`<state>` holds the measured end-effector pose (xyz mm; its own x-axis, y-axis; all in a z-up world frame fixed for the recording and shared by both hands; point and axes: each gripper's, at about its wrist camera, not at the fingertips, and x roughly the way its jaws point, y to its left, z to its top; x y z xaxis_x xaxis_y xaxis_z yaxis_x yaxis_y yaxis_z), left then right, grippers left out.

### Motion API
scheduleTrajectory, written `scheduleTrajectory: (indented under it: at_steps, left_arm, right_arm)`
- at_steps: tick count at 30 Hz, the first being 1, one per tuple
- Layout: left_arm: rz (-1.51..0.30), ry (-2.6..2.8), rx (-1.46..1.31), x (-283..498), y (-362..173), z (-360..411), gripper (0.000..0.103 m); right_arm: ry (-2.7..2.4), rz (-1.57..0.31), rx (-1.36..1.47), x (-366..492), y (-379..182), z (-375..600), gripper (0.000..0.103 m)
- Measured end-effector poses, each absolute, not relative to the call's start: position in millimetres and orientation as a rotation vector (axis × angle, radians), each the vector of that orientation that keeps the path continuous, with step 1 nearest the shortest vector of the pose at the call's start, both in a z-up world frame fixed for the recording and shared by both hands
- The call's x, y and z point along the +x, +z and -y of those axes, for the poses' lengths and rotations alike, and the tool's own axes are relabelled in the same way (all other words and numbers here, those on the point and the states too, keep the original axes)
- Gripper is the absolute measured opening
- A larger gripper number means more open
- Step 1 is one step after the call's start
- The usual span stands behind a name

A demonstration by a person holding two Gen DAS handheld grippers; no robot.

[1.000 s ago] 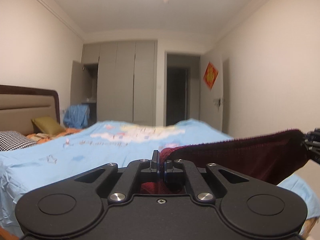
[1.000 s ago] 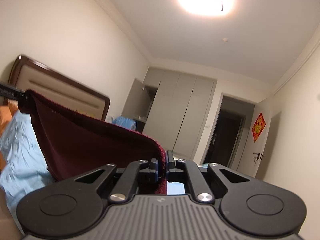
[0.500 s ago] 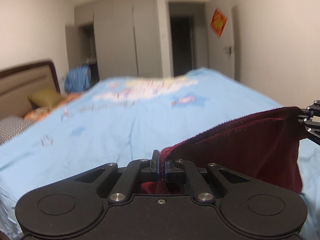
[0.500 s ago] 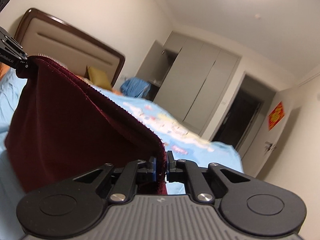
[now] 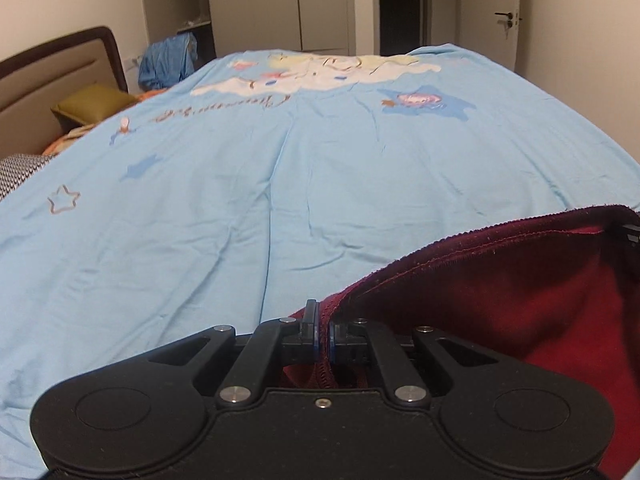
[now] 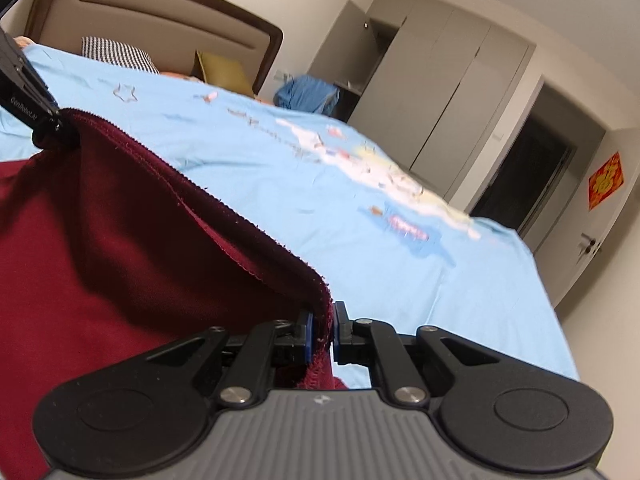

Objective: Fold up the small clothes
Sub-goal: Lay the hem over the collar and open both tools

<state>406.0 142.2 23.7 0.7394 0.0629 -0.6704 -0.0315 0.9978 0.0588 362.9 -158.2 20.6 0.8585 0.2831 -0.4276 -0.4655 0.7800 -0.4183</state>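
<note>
Maroon garment [image 5: 520, 292] stretched between left gripper [image 5: 323, 334] and right gripper [image 6: 320, 334], both clamping hem.

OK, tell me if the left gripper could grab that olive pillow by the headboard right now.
Probably not: the left gripper is shut on the maroon garment, and the olive pillow lies far across the bed.

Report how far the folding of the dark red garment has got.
Done: both corners picked up. The left gripper and right gripper are each shut on the hemmed edge of the dark red garment. In hand: it hangs stretched between them over the light blue bedspread. Left: laying it flat and every fold.
</note>
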Motion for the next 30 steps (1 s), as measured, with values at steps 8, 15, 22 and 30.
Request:
scheduleTrajectory:
  at_steps: [8,15,22,30]
  left_arm:
    - [-0.782,0.09,-0.022,425.4,0.1,-141.9,0.005]
    - [-0.786,0.119,-0.101,427.5,-3.7,-141.2,0.056]
    - [-0.706,0.162,-0.048,402.0,2.8,-135.1,0.098]
    - [-0.761,0.208,-0.05,398.8,-32.1,-139.7,0.098]
  right_arm:
    - [0.412,-0.426,-0.448,395.8,0.9,160.0,0.01]
    - [0.394,-0.458,-0.391,408.3,1.2,175.1,0.045]
    - [0.37,-0.411,-0.371,379.9,5.1,189.4,0.094]
    - [0.447,-0.387,-0.42,346.5,-7.1,202.0,0.102]
